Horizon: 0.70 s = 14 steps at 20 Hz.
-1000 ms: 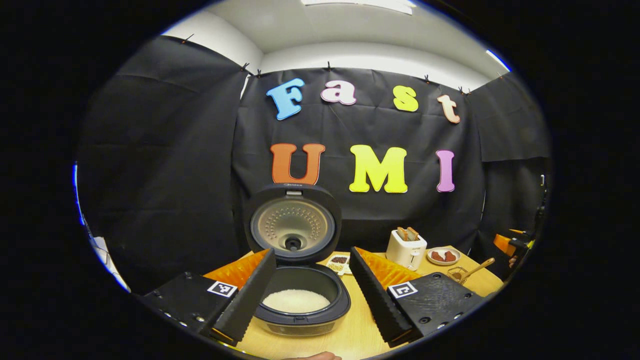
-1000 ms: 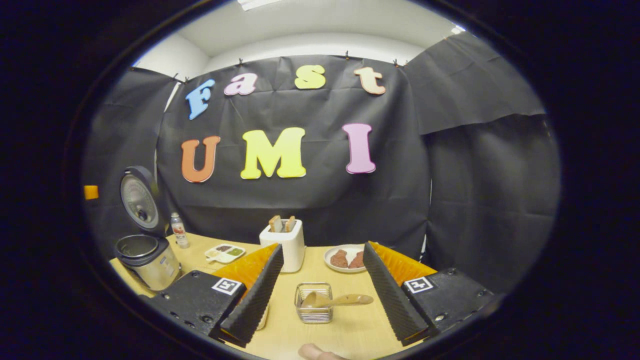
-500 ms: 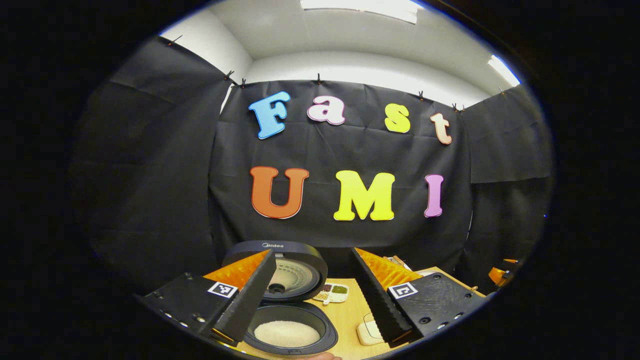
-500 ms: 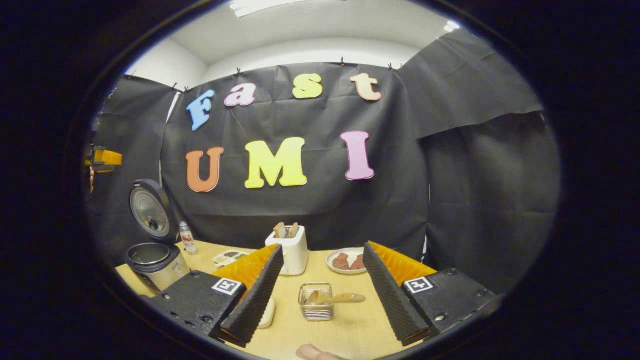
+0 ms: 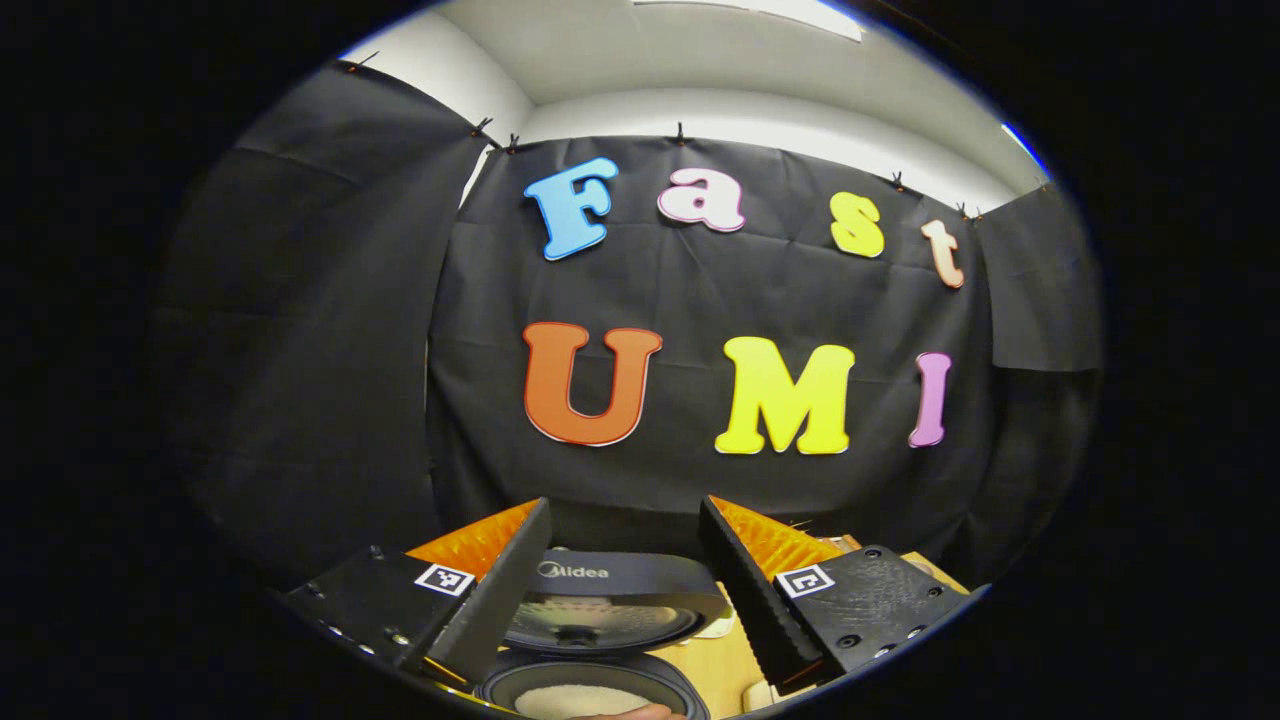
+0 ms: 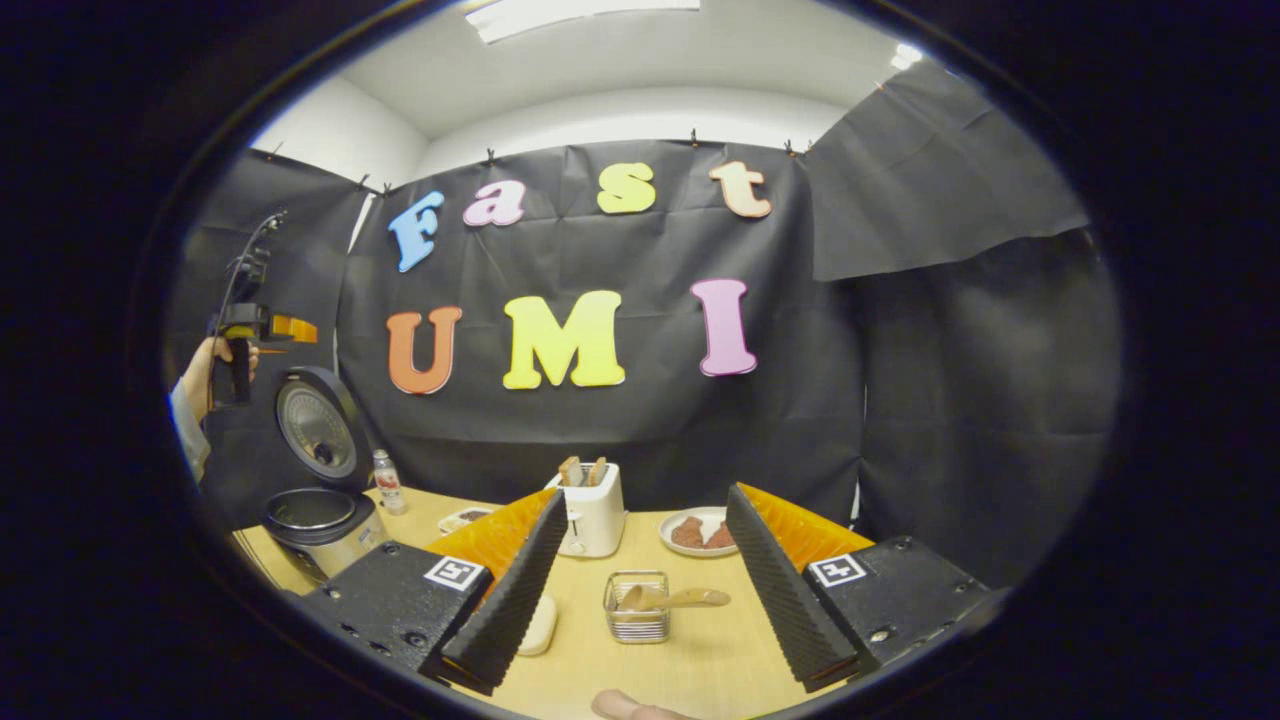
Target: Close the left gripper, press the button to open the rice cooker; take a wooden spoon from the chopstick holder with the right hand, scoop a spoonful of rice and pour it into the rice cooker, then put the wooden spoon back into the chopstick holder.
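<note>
In the left gripper view, my left gripper (image 5: 625, 506) is open and empty, high above the rice cooker, whose raised lid (image 5: 600, 600) and rice-filled pot (image 5: 570, 702) sit low between the fingers. In the right gripper view the rice cooker (image 6: 322, 522) stands open at the table's left, and a hand holds the left gripper (image 6: 255, 330) above it. My right gripper (image 6: 647, 493) is open and empty, short of the wire chopstick holder (image 6: 637, 622). The wooden spoon (image 6: 672, 598) lies tilted in the holder, handle to the right.
On the wooden table (image 6: 700, 660) stand a white toaster (image 6: 593, 512) with bread, a plate of meat (image 6: 698, 530), a small bottle (image 6: 388, 480), a divided dish (image 6: 462, 518) and a pale container (image 6: 540, 626) beside my left finger. Black cloth walls close the back.
The left gripper has risen and pulled back, so the cooker has sunk to the bottom of its view. The right gripper drew slightly up and back; the holder looks smaller.
</note>
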Available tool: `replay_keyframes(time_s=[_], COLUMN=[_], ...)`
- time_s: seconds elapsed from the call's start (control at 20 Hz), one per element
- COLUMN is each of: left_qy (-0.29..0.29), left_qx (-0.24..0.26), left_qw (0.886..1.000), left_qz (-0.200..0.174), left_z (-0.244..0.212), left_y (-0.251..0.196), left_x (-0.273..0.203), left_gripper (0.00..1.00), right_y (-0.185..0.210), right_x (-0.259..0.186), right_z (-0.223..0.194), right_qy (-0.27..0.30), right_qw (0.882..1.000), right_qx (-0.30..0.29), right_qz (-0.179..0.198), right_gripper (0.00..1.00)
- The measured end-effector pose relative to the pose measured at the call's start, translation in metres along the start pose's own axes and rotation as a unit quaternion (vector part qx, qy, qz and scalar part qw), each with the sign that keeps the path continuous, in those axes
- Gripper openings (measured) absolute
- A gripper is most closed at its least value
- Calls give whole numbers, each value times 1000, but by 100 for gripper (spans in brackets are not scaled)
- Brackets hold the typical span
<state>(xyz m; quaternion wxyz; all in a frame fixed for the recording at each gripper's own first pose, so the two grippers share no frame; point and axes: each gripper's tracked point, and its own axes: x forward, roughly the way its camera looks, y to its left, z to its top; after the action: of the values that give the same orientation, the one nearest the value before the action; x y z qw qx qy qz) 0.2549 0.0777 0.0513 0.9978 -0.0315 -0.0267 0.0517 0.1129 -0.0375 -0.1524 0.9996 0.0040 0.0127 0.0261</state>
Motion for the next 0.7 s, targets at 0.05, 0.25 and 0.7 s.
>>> replay_keyframes(time_s=[0.05, 0.25, 0.7], left_qy=[2, 47, 107], left_qx=[13, 40, 38], left_qw=[1000, 997, 993], left_qz=[13, 47, 24], left_z=[-3, -29, -59], left_y=[5, 25, 6], left_x=[10, 34, -29], left_gripper=[94, 94, 99], right_y=[0, 0, 24], right_x=[-2, -10, -3], right_z=[2, 1, -10], right_qy=[-2, 0, 13], right_qw=[1000, 1000, 999], right_qx=[-1, -4, 17], right_qz=[-1, 3, 32], right_gripper=[99, 100, 100])
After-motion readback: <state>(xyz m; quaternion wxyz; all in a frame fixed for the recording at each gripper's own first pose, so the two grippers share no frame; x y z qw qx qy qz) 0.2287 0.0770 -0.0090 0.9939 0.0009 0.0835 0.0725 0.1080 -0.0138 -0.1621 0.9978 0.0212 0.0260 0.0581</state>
